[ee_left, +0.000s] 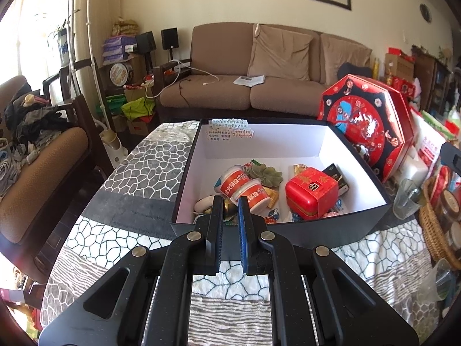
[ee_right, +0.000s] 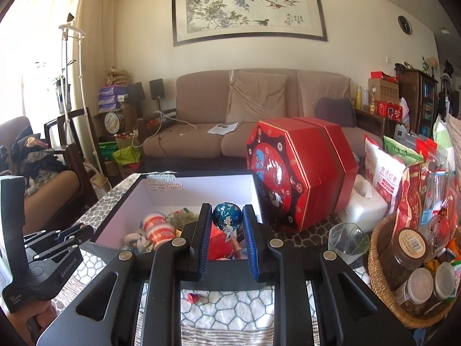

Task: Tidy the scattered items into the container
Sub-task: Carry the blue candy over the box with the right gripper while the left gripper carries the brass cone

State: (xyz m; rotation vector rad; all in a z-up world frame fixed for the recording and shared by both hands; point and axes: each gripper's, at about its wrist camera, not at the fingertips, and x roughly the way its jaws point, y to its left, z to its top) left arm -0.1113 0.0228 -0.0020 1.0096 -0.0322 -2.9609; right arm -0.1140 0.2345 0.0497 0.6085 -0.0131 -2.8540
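A black box with a white inside [ee_left: 288, 141] stands on the patterned cloth; it also shows in the right wrist view [ee_right: 201, 187]. It holds two red-and-white cups [ee_left: 245, 186], a red tin [ee_left: 312, 196], a green flower dish [ee_left: 266, 174] and wrapped sweets. My left gripper [ee_left: 230, 201] is nearly shut and empty, over the box's near wall. My right gripper [ee_right: 226, 213] is shut on a blue foil ball [ee_right: 227, 216], held above the box's near right part. A small red wrapped sweet [ee_right: 193, 298] lies on the cloth under the right gripper.
A red octagonal gift box [ee_right: 299, 173] leans right of the black box. A glass cup [ee_right: 347, 240] and a wicker basket of jars [ee_right: 383, 282] stand at the right. Snack bags [ee_right: 383, 170] pile behind them. The left gripper's body [ee_right: 46, 259] shows at the left.
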